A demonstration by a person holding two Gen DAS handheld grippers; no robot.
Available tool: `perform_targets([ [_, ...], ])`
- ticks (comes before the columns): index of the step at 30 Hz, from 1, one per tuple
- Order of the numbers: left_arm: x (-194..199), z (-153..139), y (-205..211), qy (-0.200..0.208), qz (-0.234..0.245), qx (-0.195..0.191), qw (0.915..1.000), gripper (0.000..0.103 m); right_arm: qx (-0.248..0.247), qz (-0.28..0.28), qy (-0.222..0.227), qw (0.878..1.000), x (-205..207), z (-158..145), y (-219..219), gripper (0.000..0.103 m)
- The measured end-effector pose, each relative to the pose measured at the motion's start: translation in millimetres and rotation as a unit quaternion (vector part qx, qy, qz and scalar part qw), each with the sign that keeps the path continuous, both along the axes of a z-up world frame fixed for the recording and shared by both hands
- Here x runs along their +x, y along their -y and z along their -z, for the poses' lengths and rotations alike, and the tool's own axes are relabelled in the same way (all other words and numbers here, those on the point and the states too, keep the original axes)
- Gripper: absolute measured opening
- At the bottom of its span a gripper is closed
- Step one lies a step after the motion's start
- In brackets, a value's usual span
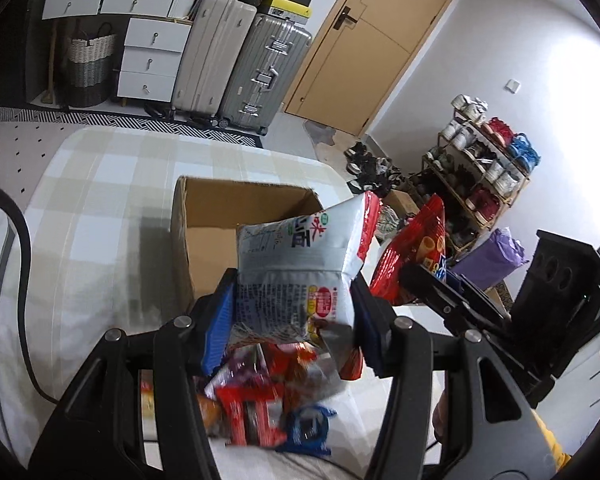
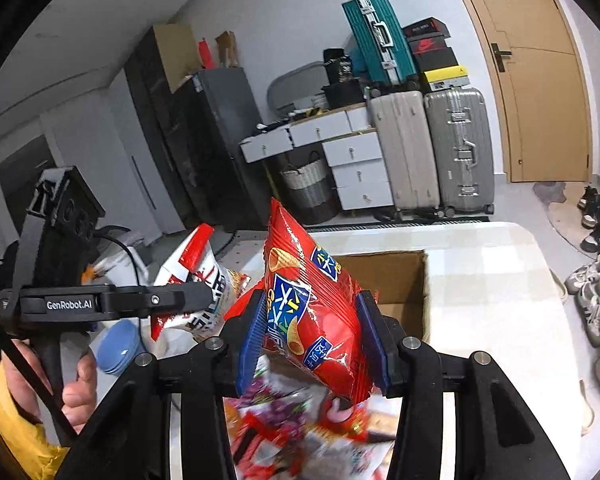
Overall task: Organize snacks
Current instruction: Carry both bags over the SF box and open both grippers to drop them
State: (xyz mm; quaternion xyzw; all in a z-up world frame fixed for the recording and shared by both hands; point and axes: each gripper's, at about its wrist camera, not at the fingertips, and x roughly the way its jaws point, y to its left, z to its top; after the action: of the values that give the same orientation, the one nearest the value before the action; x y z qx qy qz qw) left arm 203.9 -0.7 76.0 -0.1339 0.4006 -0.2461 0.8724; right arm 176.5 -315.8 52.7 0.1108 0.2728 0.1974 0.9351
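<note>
My left gripper (image 1: 294,312) is shut on a white and silver snack bag (image 1: 300,272) with a red top edge, held up just short of the open cardboard box (image 1: 204,248). My right gripper (image 2: 314,332) is shut on a red snack bag (image 2: 312,312) with blue labels and cone pictures, also lifted near the cardboard box (image 2: 396,280). Each gripper shows in the other's view: the right gripper (image 1: 428,280) with the red bag (image 1: 412,256), and the left gripper (image 2: 204,292) with the white bag (image 2: 204,276). A blurred snack pile (image 1: 268,396) lies below on the bed; the same snack pile (image 2: 300,432) shows under the right gripper.
The bed has a pale checked cover (image 1: 112,184). Suitcases (image 1: 240,64), white drawers (image 1: 152,56) and a woven basket (image 1: 88,64) line the far wall beside a wooden door (image 1: 364,44). A shoe rack (image 1: 480,168) stands to the right. A hand in a yellow sleeve (image 2: 72,384) grips the left handle.
</note>
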Motion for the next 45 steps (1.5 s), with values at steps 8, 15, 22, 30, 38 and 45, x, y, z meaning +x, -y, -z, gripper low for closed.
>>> perform_targets([
  [8,67.6,12.3,27.8,-0.007,-0.009,0.042,0.9991,0.051,-0.024,0.019,-0.023,0.999,60.7,15.4,1.5,0.045],
  [15,113.1,38.0,50.0,-0.023,-0.011,0.066,0.9975,0.051,-0.054,0.033,-0.045,0.997,105.9,35.1,-7.7,0.045],
  [22,142.9,69.8,65.7,-0.046,-0.008,0.090,0.9948,0.051,-0.087,0.037,-0.076,0.993,138.8,60.0,-13.9,0.045],
  [30,169.9,111.7,71.6,-0.086,0.006,0.087,0.9924,0.051,-0.137,0.011,-0.111,0.984,156.9,88.0,-26.2,0.046],
  [38,191.2,141.8,77.1,-0.112,0.000,0.107,0.9880,0.052,-0.180,0.002,-0.139,0.974,162.7,111.3,-34.0,0.046],
  [45,198.3,149.0,85.9,-0.119,-0.005,0.116,0.9861,0.052,-0.206,0.004,-0.140,0.968,163.0,117.7,-37.7,0.046],
])
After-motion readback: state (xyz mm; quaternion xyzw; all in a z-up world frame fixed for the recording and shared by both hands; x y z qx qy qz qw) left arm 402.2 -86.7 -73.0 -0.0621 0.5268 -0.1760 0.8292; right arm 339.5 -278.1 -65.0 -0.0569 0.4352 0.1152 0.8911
